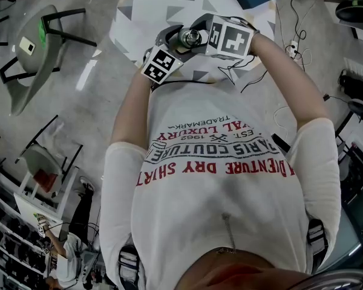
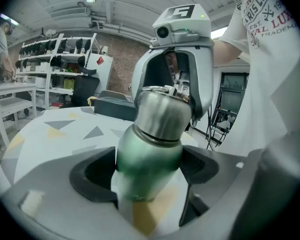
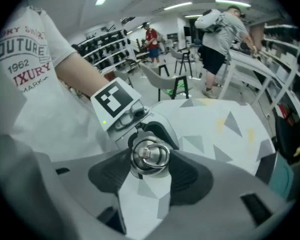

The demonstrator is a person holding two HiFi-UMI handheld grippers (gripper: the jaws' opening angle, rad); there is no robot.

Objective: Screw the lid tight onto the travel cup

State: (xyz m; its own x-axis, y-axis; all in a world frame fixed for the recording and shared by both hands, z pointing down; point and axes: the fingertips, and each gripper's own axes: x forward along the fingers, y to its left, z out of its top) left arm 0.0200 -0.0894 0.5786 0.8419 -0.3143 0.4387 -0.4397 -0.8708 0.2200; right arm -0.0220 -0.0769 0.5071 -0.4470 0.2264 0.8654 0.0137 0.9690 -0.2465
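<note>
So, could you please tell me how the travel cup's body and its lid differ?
The body is green, the lid bare steel. The left gripper grips the body, the right gripper the lid. The lid carries a ring on top; the body shows none. Both look metallic and round.

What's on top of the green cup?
A shiny metal lid with a ring on top, gripped by the right gripper. Inside the cup is hidden under it.
</note>
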